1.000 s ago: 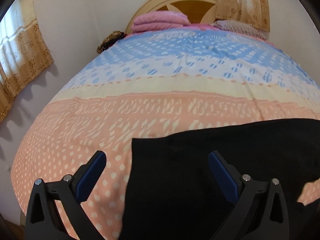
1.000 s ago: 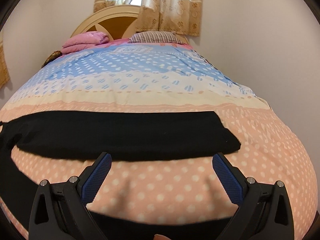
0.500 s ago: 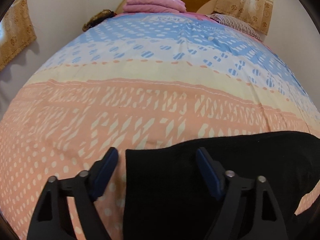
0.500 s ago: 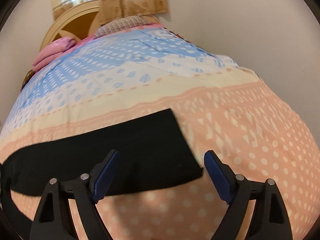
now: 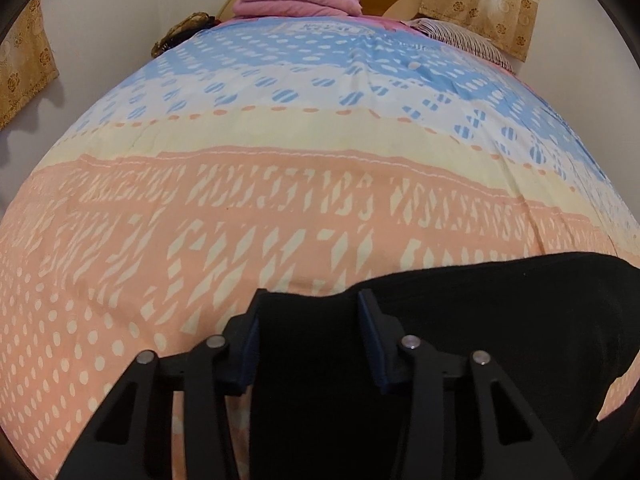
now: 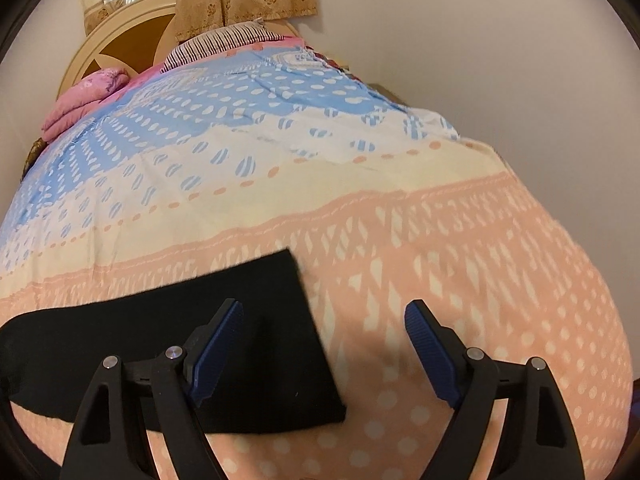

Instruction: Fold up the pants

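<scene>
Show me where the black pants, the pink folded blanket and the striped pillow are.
black pants (image 6: 256, 344), right wrist view, flat cloth near the leg end.
pink folded blanket (image 5: 296, 0), left wrist view, middle of its top fold.
striped pillow (image 6: 224, 42), right wrist view, middle of its striped face.
</scene>
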